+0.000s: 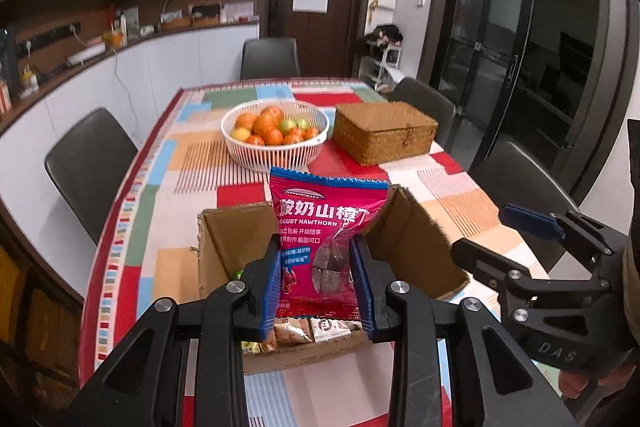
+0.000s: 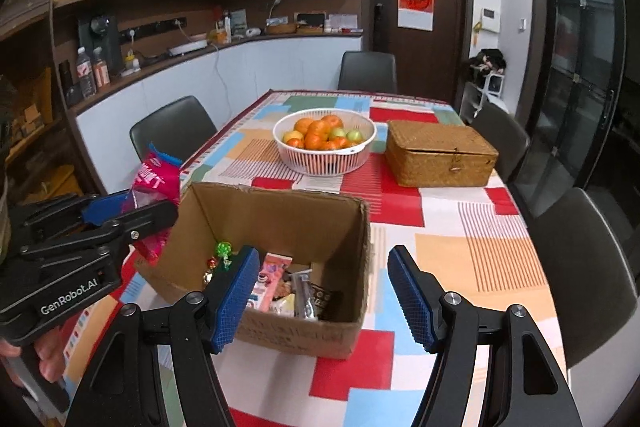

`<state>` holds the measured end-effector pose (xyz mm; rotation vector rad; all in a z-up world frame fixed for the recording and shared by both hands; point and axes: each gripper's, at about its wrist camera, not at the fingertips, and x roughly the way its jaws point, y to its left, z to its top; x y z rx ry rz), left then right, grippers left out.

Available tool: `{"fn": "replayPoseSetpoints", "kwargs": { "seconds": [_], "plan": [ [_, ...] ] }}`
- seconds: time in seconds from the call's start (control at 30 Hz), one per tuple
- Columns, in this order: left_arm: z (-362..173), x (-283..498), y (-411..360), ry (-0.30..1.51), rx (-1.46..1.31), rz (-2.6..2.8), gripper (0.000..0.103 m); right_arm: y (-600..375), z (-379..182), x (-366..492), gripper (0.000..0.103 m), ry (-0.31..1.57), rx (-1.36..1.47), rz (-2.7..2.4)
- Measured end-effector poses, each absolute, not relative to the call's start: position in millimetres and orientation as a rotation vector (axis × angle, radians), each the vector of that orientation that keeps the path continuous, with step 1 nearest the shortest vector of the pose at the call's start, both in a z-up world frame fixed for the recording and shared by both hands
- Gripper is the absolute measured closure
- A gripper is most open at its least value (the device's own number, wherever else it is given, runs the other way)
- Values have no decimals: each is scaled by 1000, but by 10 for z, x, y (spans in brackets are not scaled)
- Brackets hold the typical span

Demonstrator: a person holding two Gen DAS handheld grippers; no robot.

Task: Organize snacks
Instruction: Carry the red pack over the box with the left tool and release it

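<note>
My left gripper [image 1: 318, 279] is shut on a pink yogurt hawthorn snack bag [image 1: 326, 231] and holds it upright above the open cardboard box [image 1: 416, 227]. The box holds several small snack packets [image 1: 316, 333]. In the right wrist view the box [image 2: 288, 335] sits in front of my right gripper [image 2: 324, 295], which is open and empty just above the box's near right corner. The left gripper [image 2: 108, 215] with the pink bag [image 2: 154, 183] shows at the left, beside the box's left wall. The right gripper [image 1: 492, 231] also shows open in the left wrist view.
A white basket of oranges [image 2: 325, 141] and a shut woven box [image 2: 440, 153] stand further back on the patchwork tablecloth [image 2: 472, 239]. Dark chairs [image 2: 580, 267] ring the table. A counter with bottles runs along the left wall.
</note>
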<state>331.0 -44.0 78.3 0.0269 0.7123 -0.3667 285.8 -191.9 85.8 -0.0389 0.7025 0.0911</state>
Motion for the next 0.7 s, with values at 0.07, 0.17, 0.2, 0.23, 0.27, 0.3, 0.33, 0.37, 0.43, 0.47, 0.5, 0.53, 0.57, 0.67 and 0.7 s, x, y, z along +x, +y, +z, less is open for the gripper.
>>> {"fn": "replayPoseSetpoints", "kwargs": {
  "seconds": [0.07,0.17,0.2,0.23,0.27,0.3,0.33,0.37,0.43,0.47,0.5,0.53,0.57,0.67,0.7],
  "plan": [
    [715,3441,-439,757,12,-363,71,-1904,809,2992,36,738,-38,104],
    [627,3568,-419,793,-11,-366,71,-1907,704,3198,36,810,-10,122],
    [604,3590,-420,802,-16,-361,71,-1913,673,3240,35,823,3,129],
    [562,3639,-414,821,-22,-353,71,-1910,629,3306,35,845,10,137],
    [538,3661,-414,832,-22,-351,70,-1915,595,3344,35,862,12,133],
    [509,3673,-416,845,-20,-348,70,-1915,569,3382,35,874,14,130],
    [483,3679,-421,857,-17,-342,70,-1912,538,3412,35,886,16,132],
    [456,3680,-414,861,-20,-330,69,-1916,507,3441,36,901,21,128],
    [433,3660,-386,860,-26,-319,62,-1923,460,3486,35,922,27,125],
    [435,3627,-372,851,-27,-313,56,-1926,442,3486,35,930,26,120],
    [441,3600,-366,843,-23,-304,53,-1929,431,3486,35,933,25,119],
    [460,3538,-358,825,-12,-289,53,-1928,421,3471,36,934,21,117],
    [474,3484,-348,812,-2,-278,53,-1923,415,3455,36,933,18,117],
    [534,3313,-315,780,12,-259,49,-1922,419,3344,36,923,14,119],
    [555,3261,-299,767,14,-255,46,-1915,432,3299,36,915,10,120]
  ]
}}
